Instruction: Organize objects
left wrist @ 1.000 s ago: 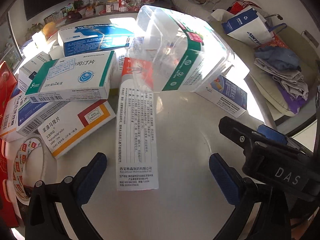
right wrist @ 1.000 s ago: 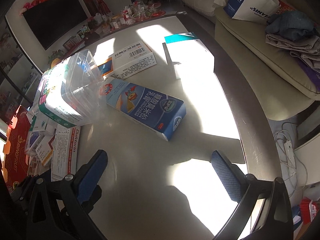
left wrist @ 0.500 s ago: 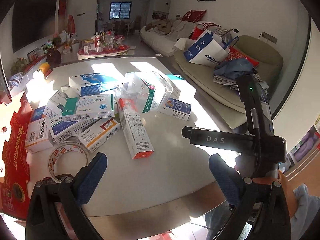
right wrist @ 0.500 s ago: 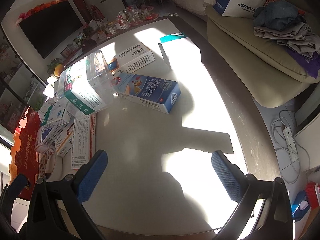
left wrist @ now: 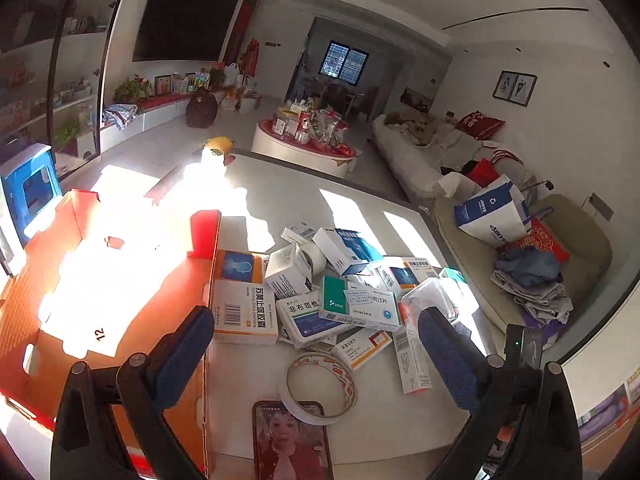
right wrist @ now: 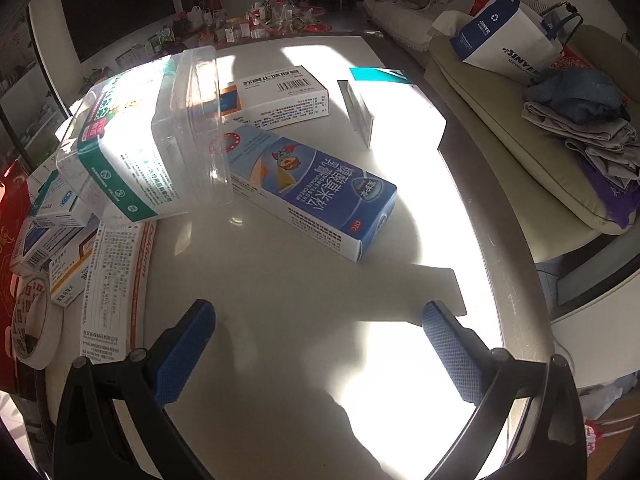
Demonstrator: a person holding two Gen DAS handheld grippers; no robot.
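Several medicine boxes lie in a heap on a white table. A red cardboard box lies open at the left. My left gripper is open and empty, held high above the table's near edge. My right gripper is open and empty, low over the table. Ahead of it lie a blue-and-white box, a clear plastic tub with a green label tipped on its side, and a white barcode box.
A tape roll and a phone lie at the near edge. A white box with a teal end lies far right. A sofa with folded clothes and a paper bag stands beyond the table's right edge.
My left gripper has pulled back, risen and swung left, so the red cardboard box and the whole heap now show. My right gripper has moved closer to the blue box and the tub.
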